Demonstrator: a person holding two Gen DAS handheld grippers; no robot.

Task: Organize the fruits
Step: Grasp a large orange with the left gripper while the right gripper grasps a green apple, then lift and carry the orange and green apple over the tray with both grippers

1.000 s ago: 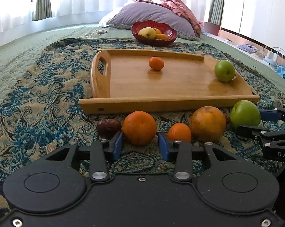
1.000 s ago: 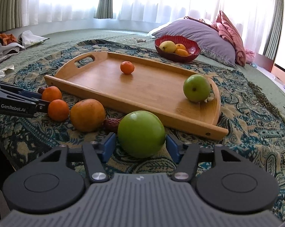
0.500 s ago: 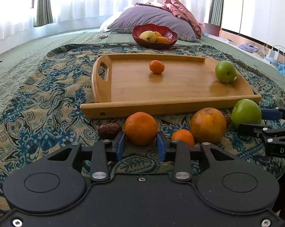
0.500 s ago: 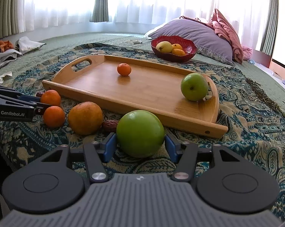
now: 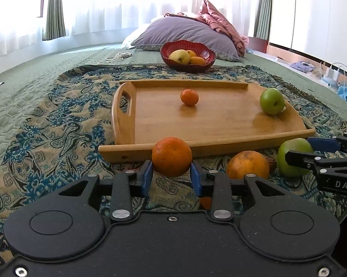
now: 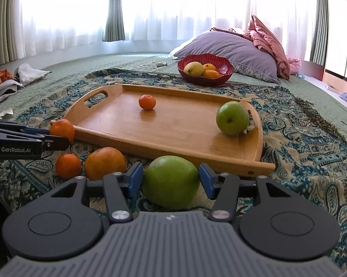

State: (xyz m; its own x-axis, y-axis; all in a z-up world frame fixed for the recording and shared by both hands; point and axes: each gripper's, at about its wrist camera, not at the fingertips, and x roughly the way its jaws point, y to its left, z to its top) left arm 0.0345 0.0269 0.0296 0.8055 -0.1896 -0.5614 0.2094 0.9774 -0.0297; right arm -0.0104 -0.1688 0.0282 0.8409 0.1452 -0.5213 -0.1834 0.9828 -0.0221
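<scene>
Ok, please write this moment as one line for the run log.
left gripper: shut on orange | right gripper: shut on green apple | tray: mandarin, apple

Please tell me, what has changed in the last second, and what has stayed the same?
The left gripper closed its fingers on the orange and lifted it off the blanket; the small mandarin and the date were left below. The right gripper closed in on the big green apple, which seems not yet lifted. The tray with its mandarin and apple, and the red bowl, stayed put.
</scene>
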